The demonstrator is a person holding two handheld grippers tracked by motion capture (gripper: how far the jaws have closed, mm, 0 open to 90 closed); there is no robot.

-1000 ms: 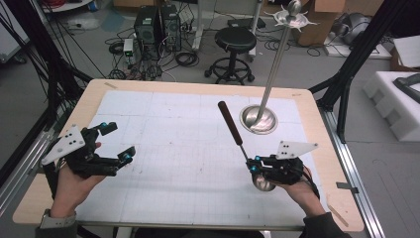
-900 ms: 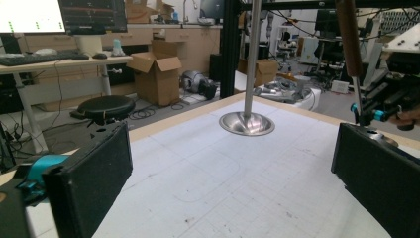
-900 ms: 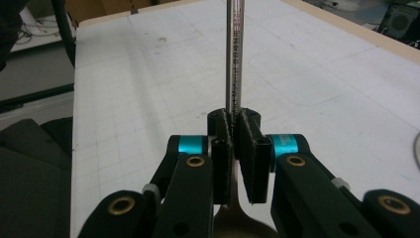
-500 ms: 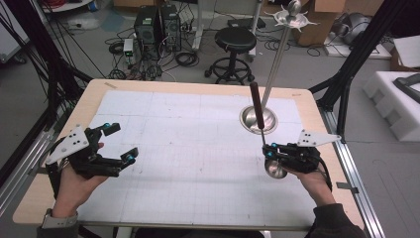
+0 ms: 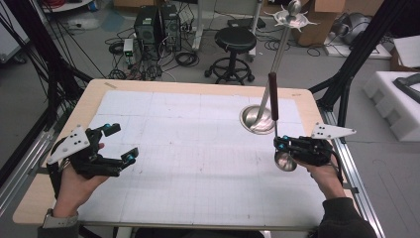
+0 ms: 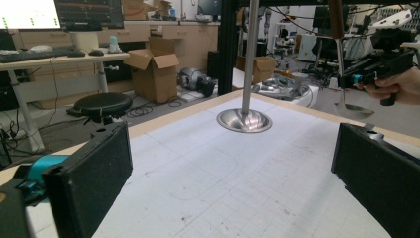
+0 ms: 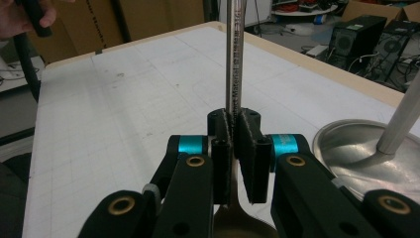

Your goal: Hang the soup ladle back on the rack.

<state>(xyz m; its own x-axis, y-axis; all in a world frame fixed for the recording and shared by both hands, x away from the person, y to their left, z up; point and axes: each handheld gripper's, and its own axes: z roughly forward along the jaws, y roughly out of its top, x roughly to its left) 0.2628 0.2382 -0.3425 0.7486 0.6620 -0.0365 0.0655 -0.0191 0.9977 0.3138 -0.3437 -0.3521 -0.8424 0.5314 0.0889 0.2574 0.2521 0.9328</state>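
Two grippers are over the table, one in each hand. The right gripper is near the right edge, and its jaws are pressed tight on the thin metal stem of a ladle. The ladle stands almost straight up: its dark handle points high and its round shiny bowl hangs low, just below the jaws and above the table. Right beside it, toward the far right corner, sits a round metal base with a tall pole going up from it (the pole has a small hook top, maybe for hanging things). The left gripper is near the left edge, well apart from all this, with its jaws spread wide and nothing between them. I think the ladle could go wrong in two ways. The stem is smooth and skinny, so it could slip or spin in the jaws. The long handle is also close to the pole, so a quick swing could knock it.
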